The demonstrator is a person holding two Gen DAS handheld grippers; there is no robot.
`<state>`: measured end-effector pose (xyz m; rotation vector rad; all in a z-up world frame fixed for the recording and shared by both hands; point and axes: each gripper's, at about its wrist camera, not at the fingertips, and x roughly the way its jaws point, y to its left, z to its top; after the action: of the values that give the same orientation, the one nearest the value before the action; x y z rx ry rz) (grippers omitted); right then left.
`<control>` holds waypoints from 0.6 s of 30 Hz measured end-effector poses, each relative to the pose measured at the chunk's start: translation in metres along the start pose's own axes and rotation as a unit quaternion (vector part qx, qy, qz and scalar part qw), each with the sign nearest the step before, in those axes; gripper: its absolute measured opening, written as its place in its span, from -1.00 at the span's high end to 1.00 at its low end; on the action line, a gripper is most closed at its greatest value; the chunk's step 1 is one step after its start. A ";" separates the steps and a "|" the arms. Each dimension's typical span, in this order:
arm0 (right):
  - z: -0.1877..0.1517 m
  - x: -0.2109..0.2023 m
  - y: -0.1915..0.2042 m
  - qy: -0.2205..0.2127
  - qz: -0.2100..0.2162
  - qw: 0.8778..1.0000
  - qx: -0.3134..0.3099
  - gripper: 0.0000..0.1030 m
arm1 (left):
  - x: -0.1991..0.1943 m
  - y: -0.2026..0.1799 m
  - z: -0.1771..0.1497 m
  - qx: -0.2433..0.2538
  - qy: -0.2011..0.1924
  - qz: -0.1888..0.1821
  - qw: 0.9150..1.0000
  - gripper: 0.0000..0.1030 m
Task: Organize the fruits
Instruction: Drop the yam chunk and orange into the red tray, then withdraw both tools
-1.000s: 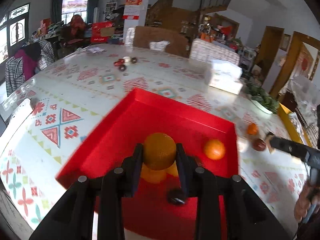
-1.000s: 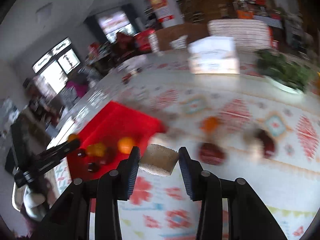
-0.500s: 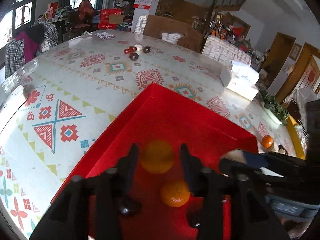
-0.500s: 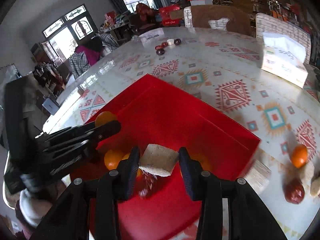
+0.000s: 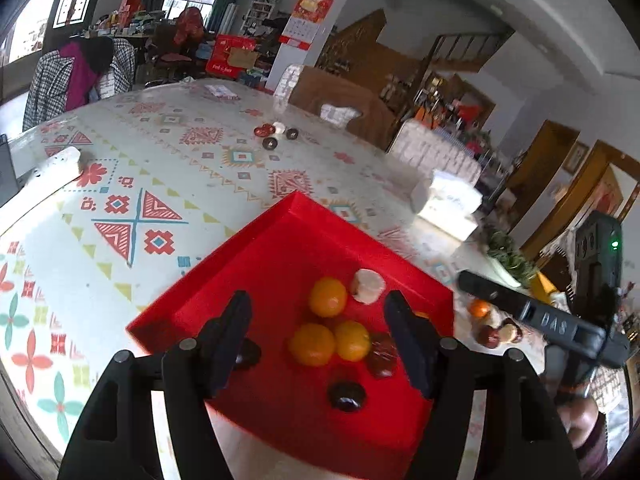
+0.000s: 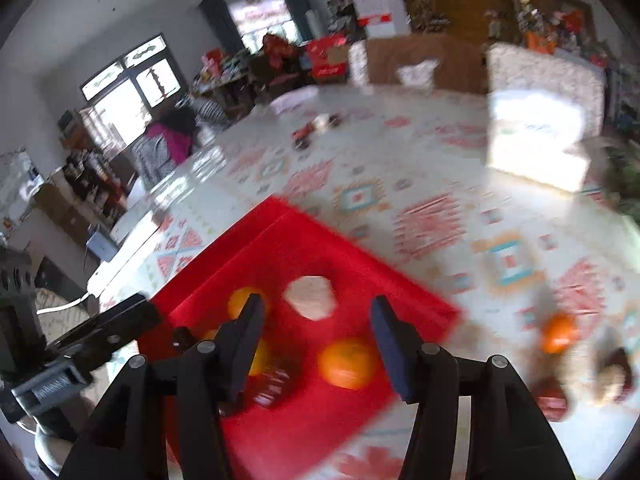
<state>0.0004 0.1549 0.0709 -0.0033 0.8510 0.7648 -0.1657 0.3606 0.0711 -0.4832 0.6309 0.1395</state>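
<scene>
both grippers hang over the red tray (image 5: 280,240) on the patterned table (image 5: 160,184). the left gripper (image 5: 320,340) is spread wide, nothing between its fingers. the right gripper (image 6: 316,344) is spread wide too, also empty. in the tray sit three oranges (image 5: 328,297), bunched close, with a pale chunk (image 5: 368,286) just beside the far one. a dark red fruit (image 5: 382,354) touches the near right orange, and a dark round one (image 5: 346,396) lies nearer the tray's front edge. off the tray to the right, another orange (image 6: 559,332) and some dark fruits (image 5: 490,336) wait on the table. a tissue box (image 5: 448,204) stands farther back.
</scene>
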 end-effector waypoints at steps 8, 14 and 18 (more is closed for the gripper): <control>-0.017 -0.042 -0.089 -0.003 -0.106 0.993 0.059 -0.15 | -0.006 -0.013 -0.012 -0.003 -0.001 -0.019 1.000 -0.45; -0.041 -0.037 -0.107 0.020 -0.121 0.990 0.062 -0.15 | -0.008 -0.028 -0.020 0.022 0.005 -0.021 1.000 -0.45; -0.049 -0.030 -0.108 0.027 -0.136 0.989 0.049 -0.15 | -0.005 -0.035 -0.026 0.026 0.012 -0.022 0.999 -0.45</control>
<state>0.0205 0.0429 0.0266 -0.0531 0.9166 0.4679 -0.1741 0.3178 0.0698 -0.4490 0.6459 0.0762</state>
